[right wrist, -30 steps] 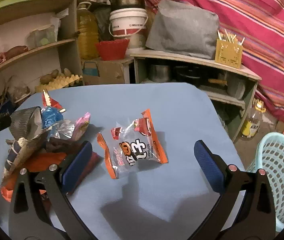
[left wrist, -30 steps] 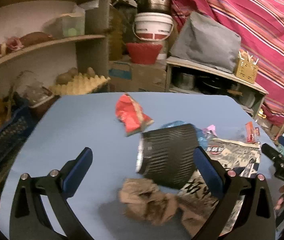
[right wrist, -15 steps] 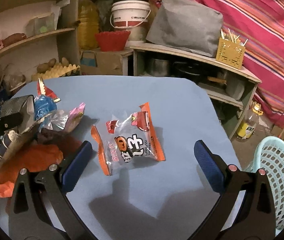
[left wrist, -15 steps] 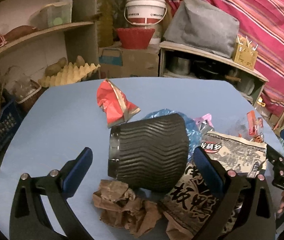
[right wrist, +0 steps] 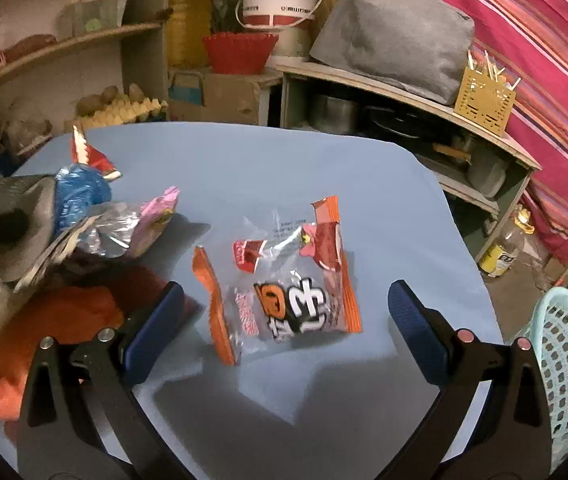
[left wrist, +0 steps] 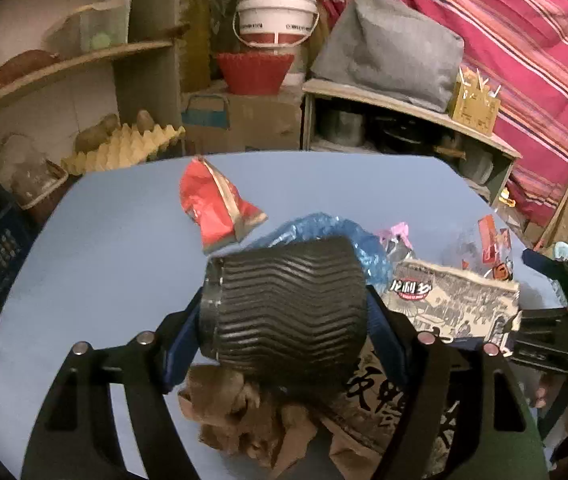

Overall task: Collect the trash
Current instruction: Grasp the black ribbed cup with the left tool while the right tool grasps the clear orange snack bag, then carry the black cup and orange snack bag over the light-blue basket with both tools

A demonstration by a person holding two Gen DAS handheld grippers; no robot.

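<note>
Dim, warm-lit storeroom. Blue table (right wrist: 284,160) in front; behind it curved wooden shelves (left wrist: 84,56) on the left with potatoes on egg trays (left wrist: 124,144). Centre: white bucket (left wrist: 276,16) above a red basin (left wrist: 254,70) (cardboard box beneath). Low shelf unit (right wrist: 403,92) bearing a grey cushion (right wrist: 391,32), pink striped cloth (right wrist: 543,20) hanging right
</note>
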